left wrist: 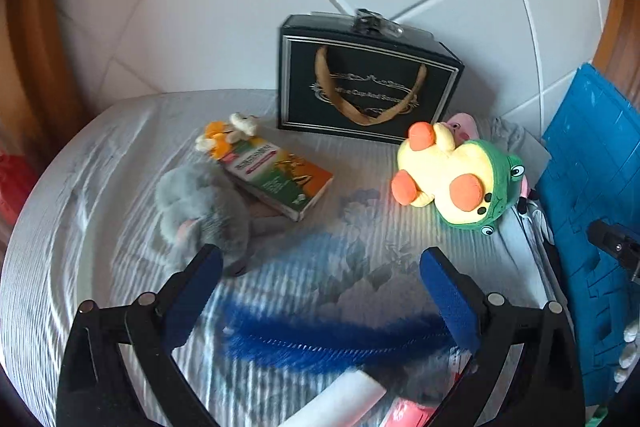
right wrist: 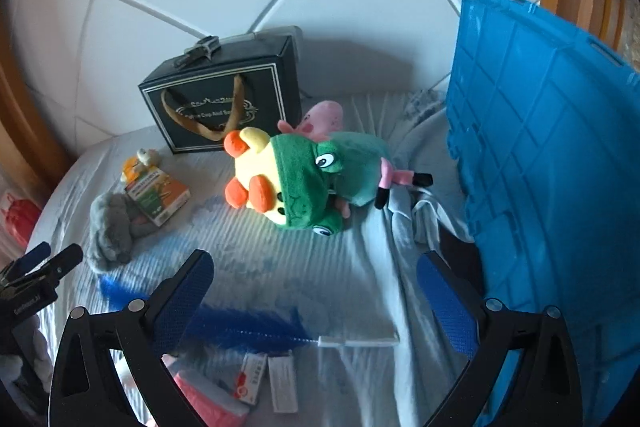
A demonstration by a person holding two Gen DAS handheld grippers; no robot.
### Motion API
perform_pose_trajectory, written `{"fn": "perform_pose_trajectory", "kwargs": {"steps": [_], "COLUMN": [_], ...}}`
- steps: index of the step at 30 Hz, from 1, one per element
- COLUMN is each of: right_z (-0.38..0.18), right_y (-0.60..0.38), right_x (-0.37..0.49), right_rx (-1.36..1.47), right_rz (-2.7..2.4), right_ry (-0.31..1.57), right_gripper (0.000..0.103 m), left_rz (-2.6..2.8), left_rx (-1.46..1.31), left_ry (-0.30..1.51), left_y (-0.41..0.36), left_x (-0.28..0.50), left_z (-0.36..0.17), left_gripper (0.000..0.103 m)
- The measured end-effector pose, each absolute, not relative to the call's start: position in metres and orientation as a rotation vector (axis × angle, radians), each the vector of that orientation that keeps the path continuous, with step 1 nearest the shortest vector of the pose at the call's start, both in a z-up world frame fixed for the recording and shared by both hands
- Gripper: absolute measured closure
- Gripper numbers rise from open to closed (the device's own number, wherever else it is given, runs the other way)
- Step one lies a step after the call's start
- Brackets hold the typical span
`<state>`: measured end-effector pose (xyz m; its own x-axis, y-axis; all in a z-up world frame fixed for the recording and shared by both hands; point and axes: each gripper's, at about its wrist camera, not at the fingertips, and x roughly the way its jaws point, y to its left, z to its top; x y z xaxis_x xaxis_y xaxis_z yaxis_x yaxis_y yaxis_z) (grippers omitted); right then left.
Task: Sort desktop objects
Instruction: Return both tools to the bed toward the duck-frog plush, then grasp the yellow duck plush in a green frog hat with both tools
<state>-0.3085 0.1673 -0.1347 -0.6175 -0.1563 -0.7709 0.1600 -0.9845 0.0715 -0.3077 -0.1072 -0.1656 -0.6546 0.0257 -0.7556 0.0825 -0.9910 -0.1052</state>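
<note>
both tools hang over a bed covered in a pale striped sheet (left wrist: 120, 155), each released, fingers spread wide with nothing between them: the left tool (left wrist: 320, 267) and the right tool (right wrist: 314, 269).

the things to sort lie scattered on the sheet. a black gift box (left wrist: 360, 83) with a gold ribbon handle stands upright at the far edge against a white panelled wall (left wrist: 200, 7). near it a yellow plush with a green frog hood (left wrist: 452, 179) lies on its side, and to the left an orange and green carton (left wrist: 280, 179) rests partly on a grey plush (left wrist: 196, 211). a blue feather (left wrist: 328, 343) lies in the foreground, just below the tools.

only the right wrist view shows the pig plush in a green dress (right wrist: 360, 167) plainly, lying behind and touching the frog-hooded one; from the left view only a bit of its pink head shows. the right view also shows the feather's white stem (right wrist: 360, 341), two small white packets (right wrist: 268, 379) and a pink item (right wrist: 208, 399) at the bottom edge, plus the left tool at its left border. the blue plastic crate (right wrist: 552, 163) stands at the right, huge in the right view, cut off in the left.

small orange and white objects (left wrist: 228, 137) beyond the carton are too blurred to name. the print on the carton cannot be read, and the box lettering is partly hidden by the ribbon.
</note>
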Motion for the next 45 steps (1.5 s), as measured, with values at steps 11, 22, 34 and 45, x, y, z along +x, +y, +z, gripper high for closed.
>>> {"fn": "perform_pose_trajectory", "kwargs": {"steps": [11,22,34,45], "right_z": [-0.206,-0.243,-0.272,-0.234], "right_y": [0.126,0.115,0.116,0.122], "right_x": [-0.404,-0.430,-0.462,-0.443], "right_rx": [1.428,1.511,1.528,1.352], "right_rz": [-2.691,-2.725,-2.718,-2.727], "right_ry": [-0.026,-0.101,-0.136,-0.155], "right_gripper": [0.000,0.000,0.001,0.015], "left_rz": [-3.024,-3.155,-3.227,-3.304], "left_rx": [1.518,1.572,1.676,1.491], "left_ry": [-0.187,-0.250,-0.226,-0.293], "left_y": [-0.038,-0.021,0.004,0.008], "left_x": [-0.451,-0.487,-0.506,-0.477], "left_z": [-0.250,-0.285,-0.298,-0.249], "left_gripper": [0.003,0.003,0.041,0.043]}}
